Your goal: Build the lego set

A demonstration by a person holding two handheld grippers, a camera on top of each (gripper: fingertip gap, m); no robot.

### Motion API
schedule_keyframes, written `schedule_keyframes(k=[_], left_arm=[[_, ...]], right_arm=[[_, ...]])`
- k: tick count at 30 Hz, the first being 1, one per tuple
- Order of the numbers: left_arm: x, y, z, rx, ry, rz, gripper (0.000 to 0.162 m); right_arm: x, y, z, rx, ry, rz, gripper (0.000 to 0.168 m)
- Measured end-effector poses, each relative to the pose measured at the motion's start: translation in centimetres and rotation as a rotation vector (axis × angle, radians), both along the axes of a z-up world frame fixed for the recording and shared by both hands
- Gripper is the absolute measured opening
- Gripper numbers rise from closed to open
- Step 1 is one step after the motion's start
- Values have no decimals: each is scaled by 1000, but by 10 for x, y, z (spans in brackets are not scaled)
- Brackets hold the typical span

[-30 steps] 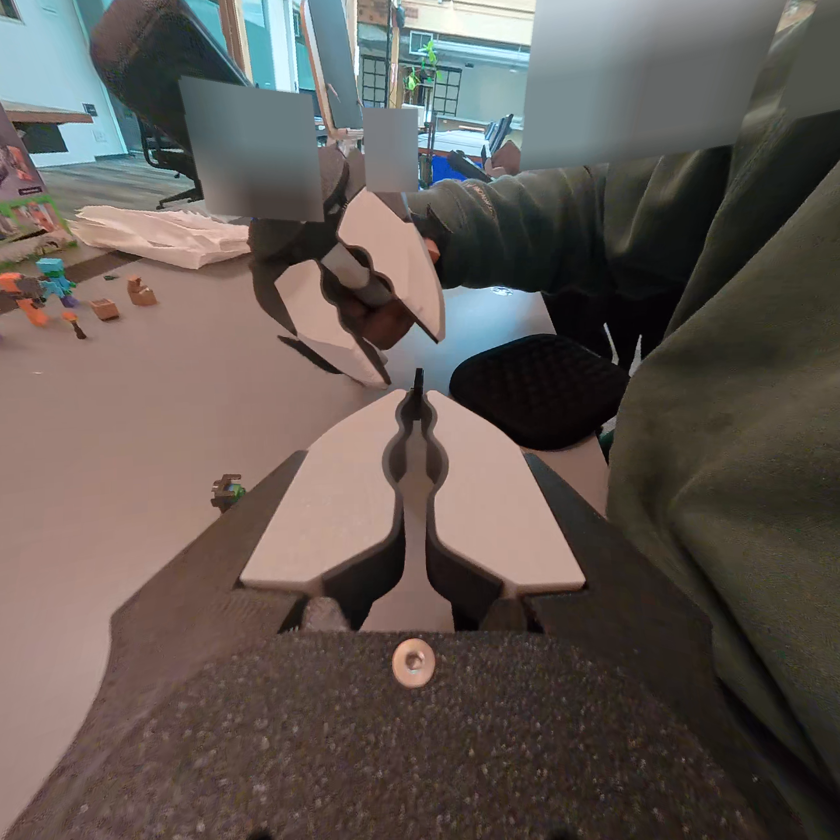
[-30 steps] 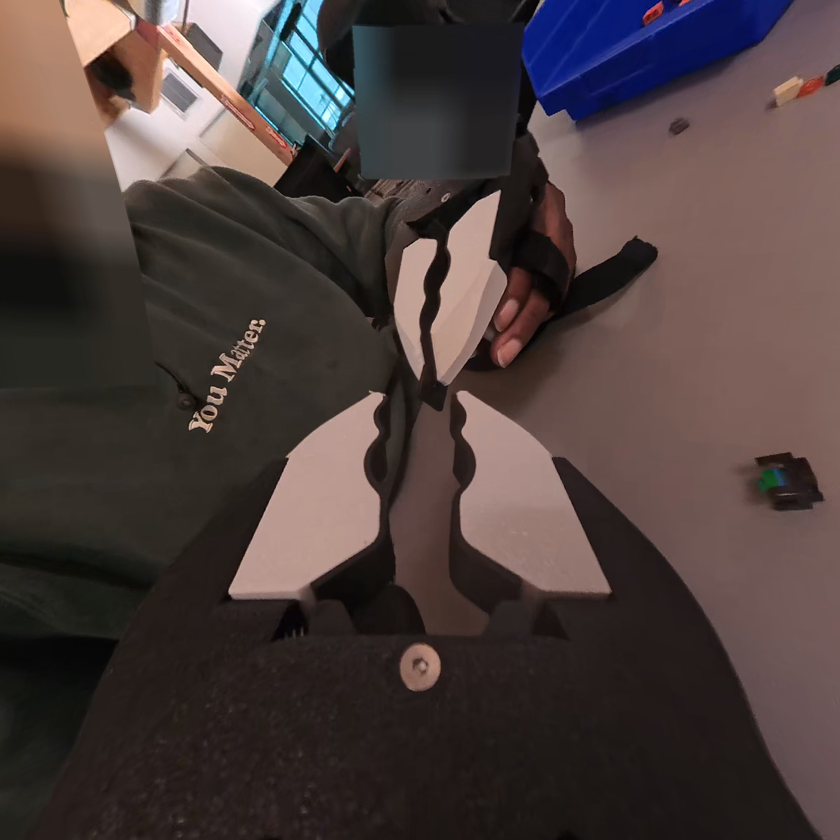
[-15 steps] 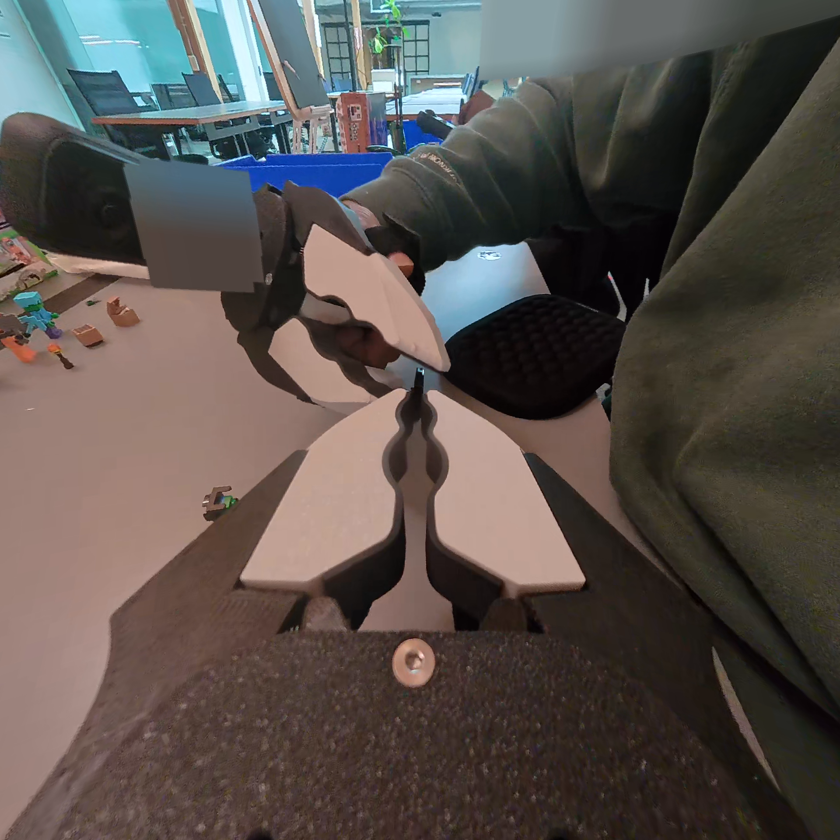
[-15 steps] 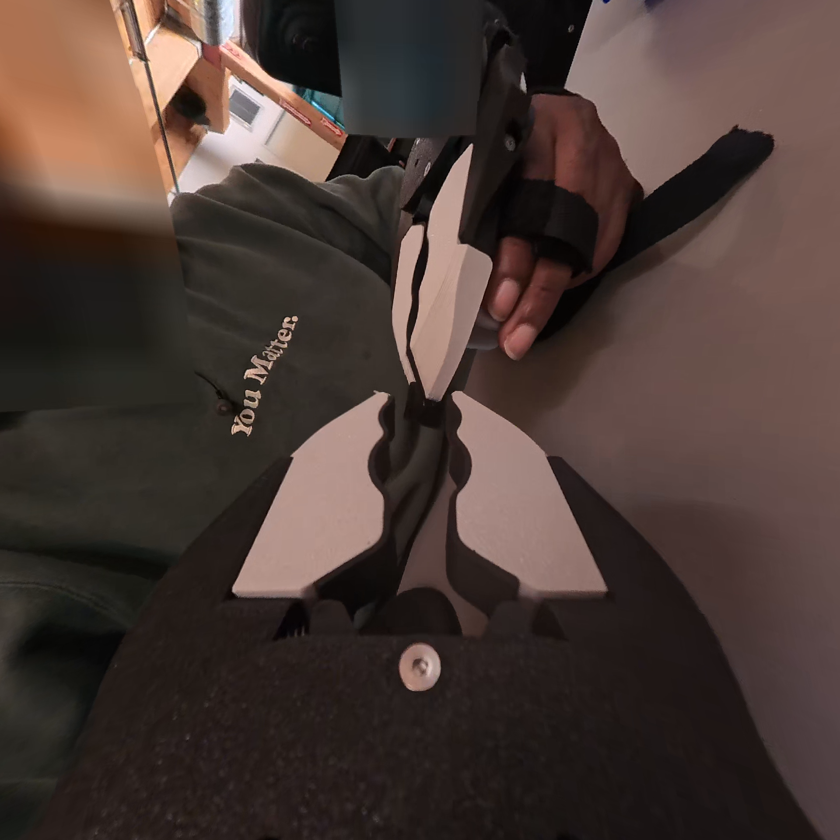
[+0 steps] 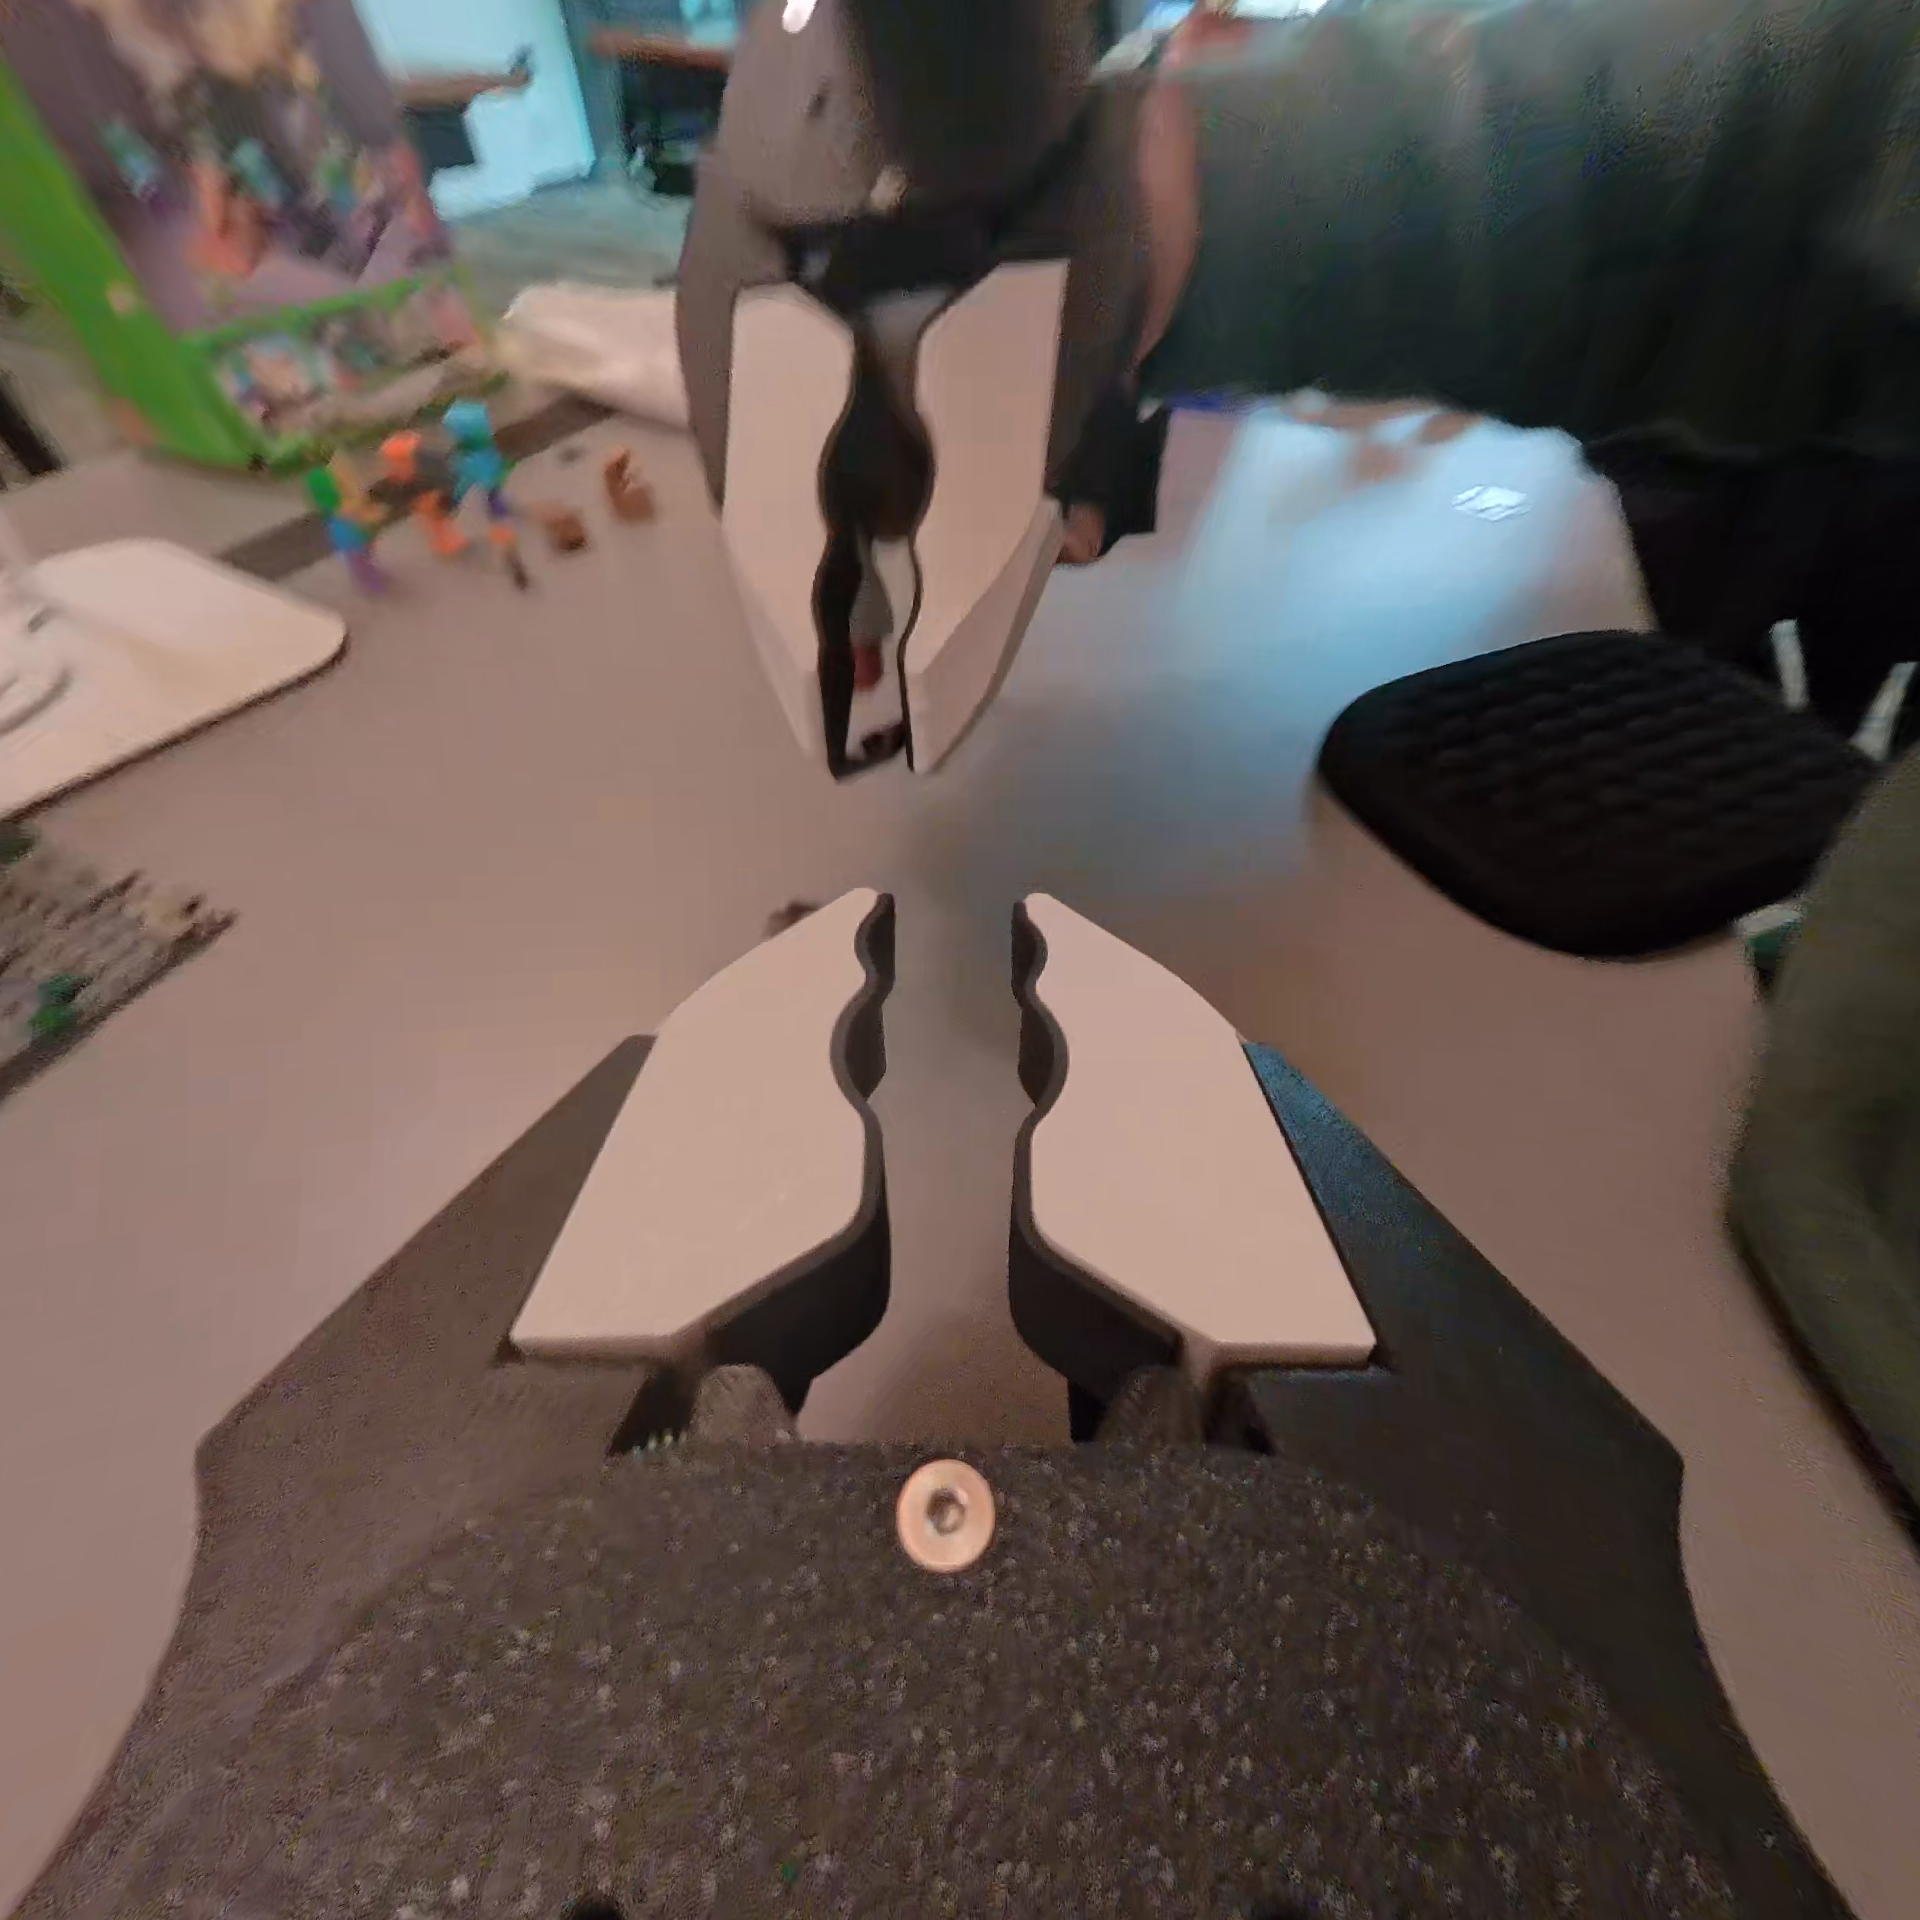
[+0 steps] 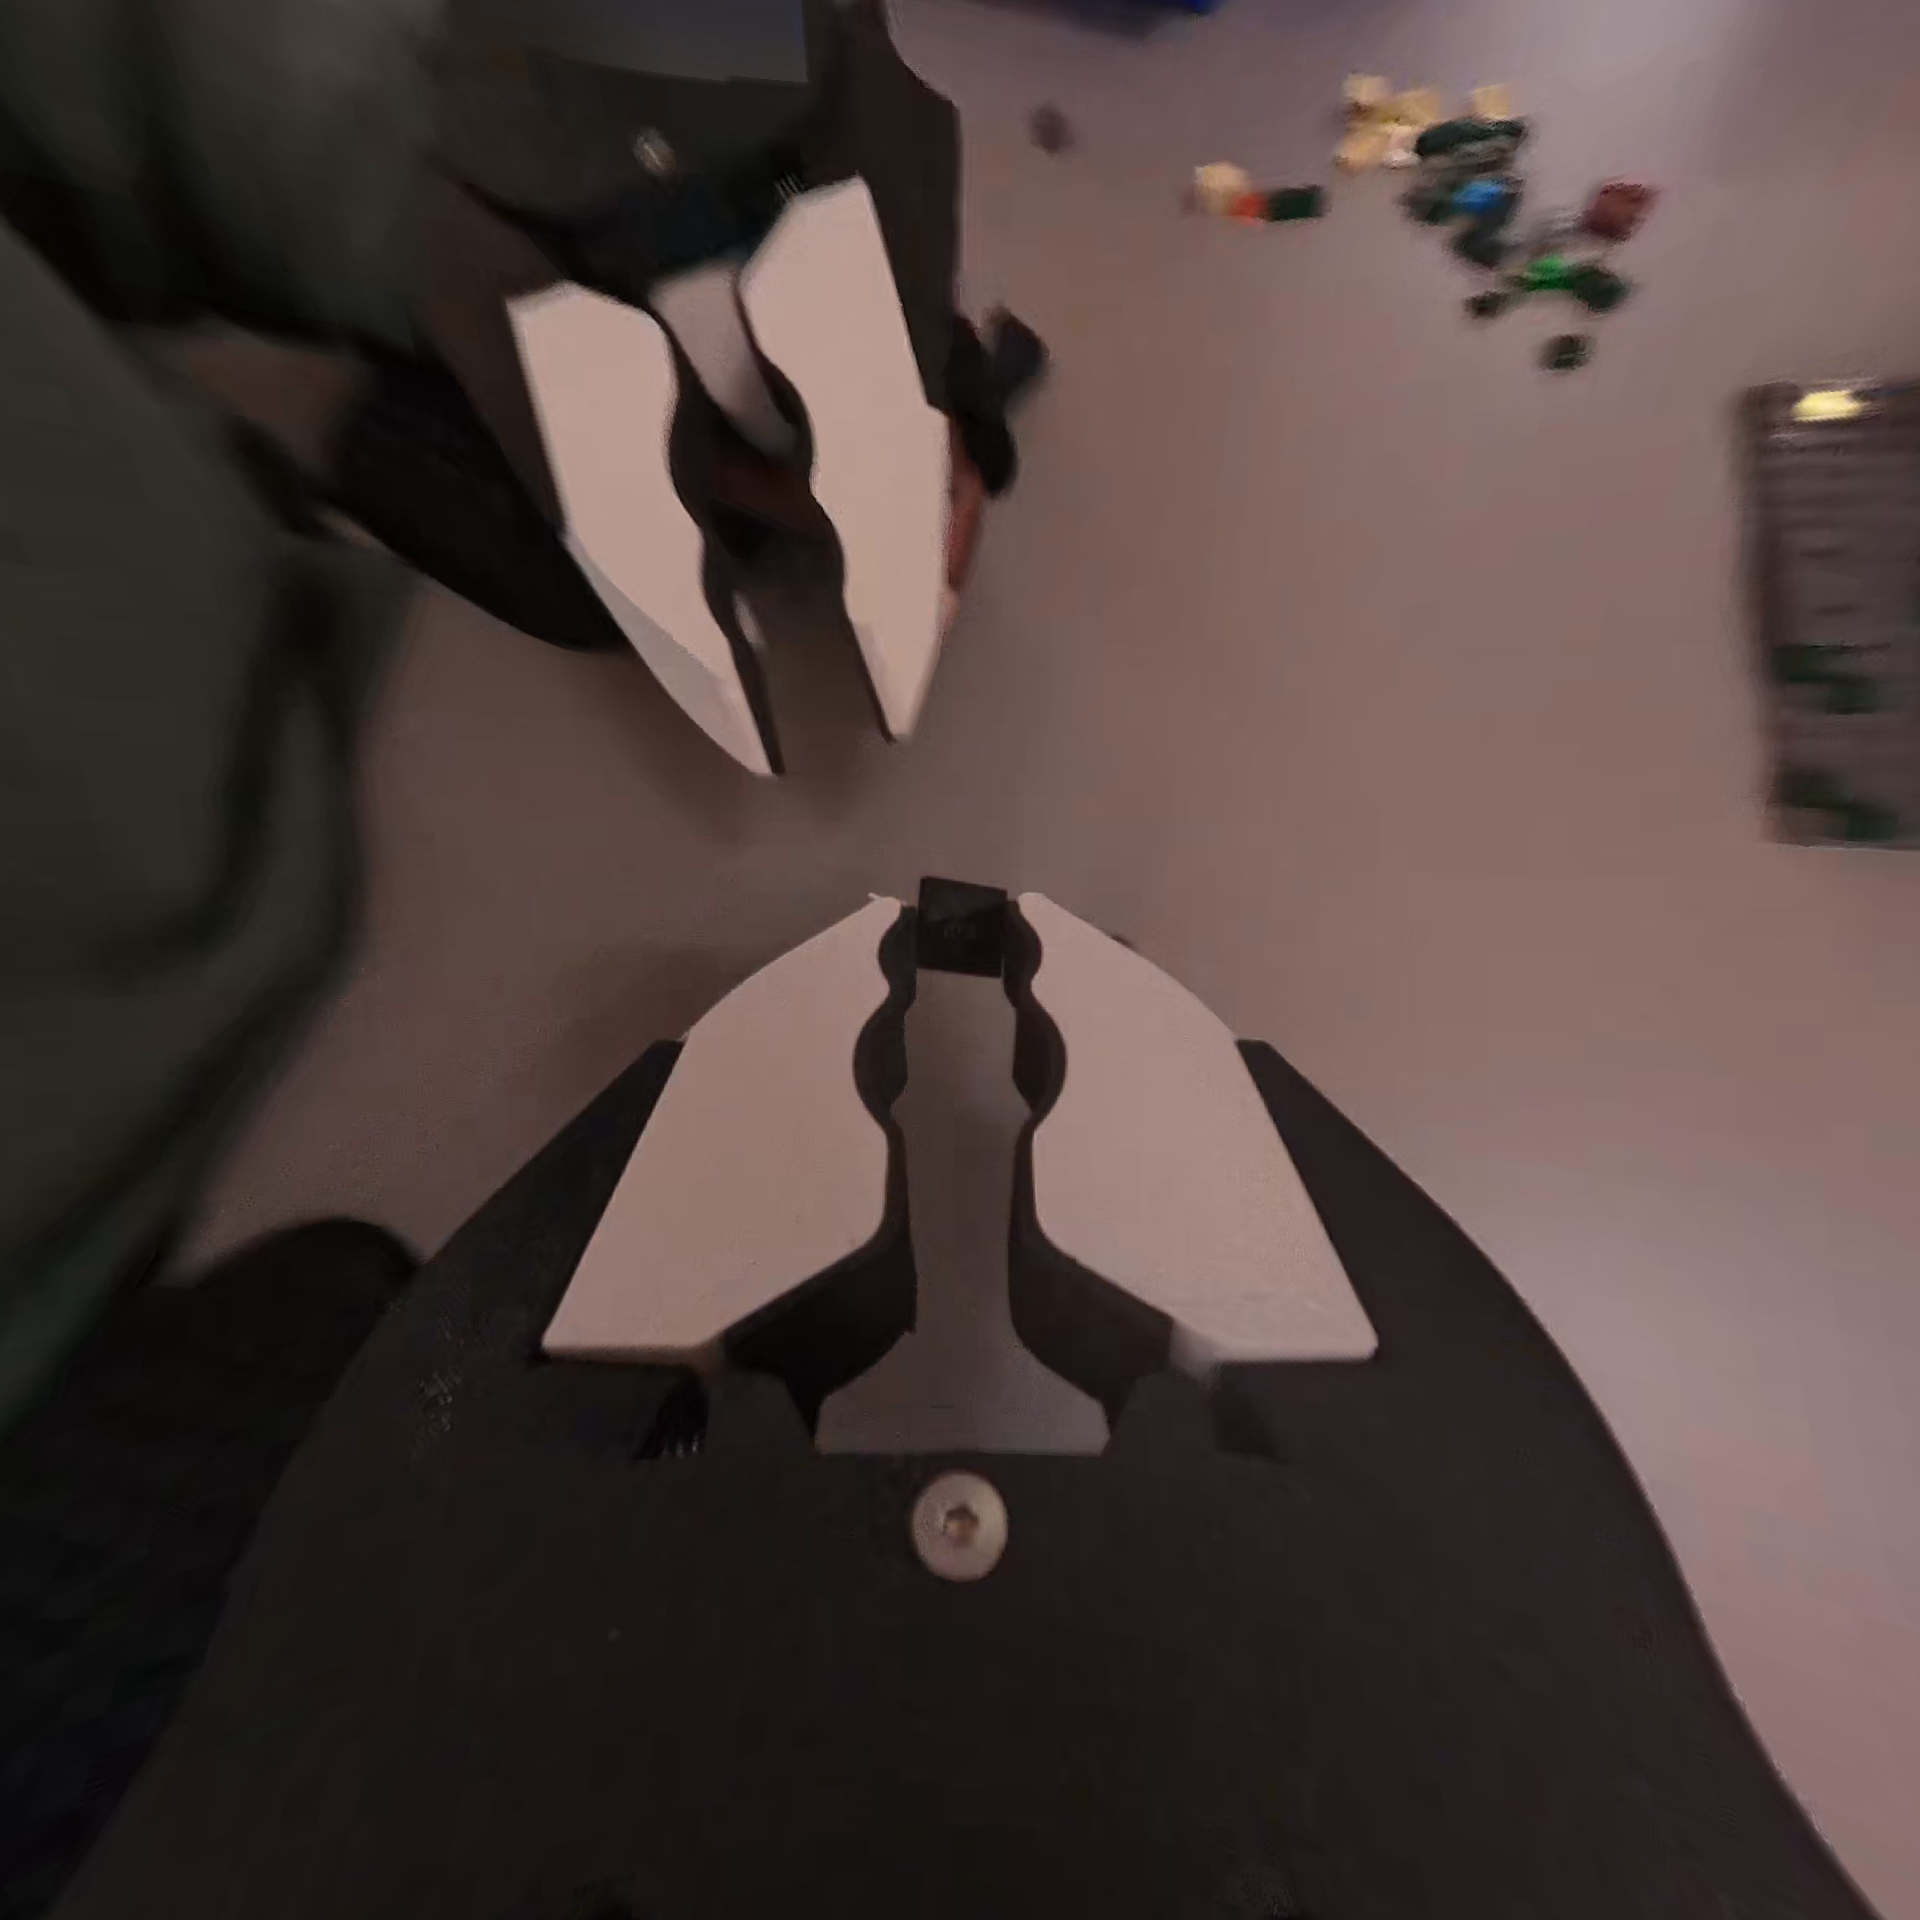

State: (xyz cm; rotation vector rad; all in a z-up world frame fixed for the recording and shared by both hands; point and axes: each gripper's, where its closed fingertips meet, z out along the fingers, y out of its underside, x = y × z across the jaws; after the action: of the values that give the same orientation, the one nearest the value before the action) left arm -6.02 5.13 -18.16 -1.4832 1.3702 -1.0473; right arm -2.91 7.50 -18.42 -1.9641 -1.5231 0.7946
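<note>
Table (image 5: 520, 831) grey; left tongs (image 5: 951, 909) spread, right tongs (image 6: 958, 906) pinching black brick (image 6: 961, 925).

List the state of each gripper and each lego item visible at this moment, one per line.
left gripper: open, nothing between its fingertips.
right gripper: shut on the small black piece, held at the fingertips above the table.
minifigures: standing in a group at the far left of the table, untouched.
loose bricks: scattered on the table, blurred.
grey baseplate: flat on the table at the right edge.
</note>
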Motion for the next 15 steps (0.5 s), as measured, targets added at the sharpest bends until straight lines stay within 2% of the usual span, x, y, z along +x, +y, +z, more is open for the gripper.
schedule_keyframes(k=[4,9,15], left_arm=[[0,17,-16,22,86,70,20],[10,29,-36,58,222,56,19],[20,44,-52,105,334,39,20]], right_arm=[[8,19,-14,115,-127,1,15],[10,25,-37,196,-197,22,15],[16,24,-47,230,-234,31,16]])
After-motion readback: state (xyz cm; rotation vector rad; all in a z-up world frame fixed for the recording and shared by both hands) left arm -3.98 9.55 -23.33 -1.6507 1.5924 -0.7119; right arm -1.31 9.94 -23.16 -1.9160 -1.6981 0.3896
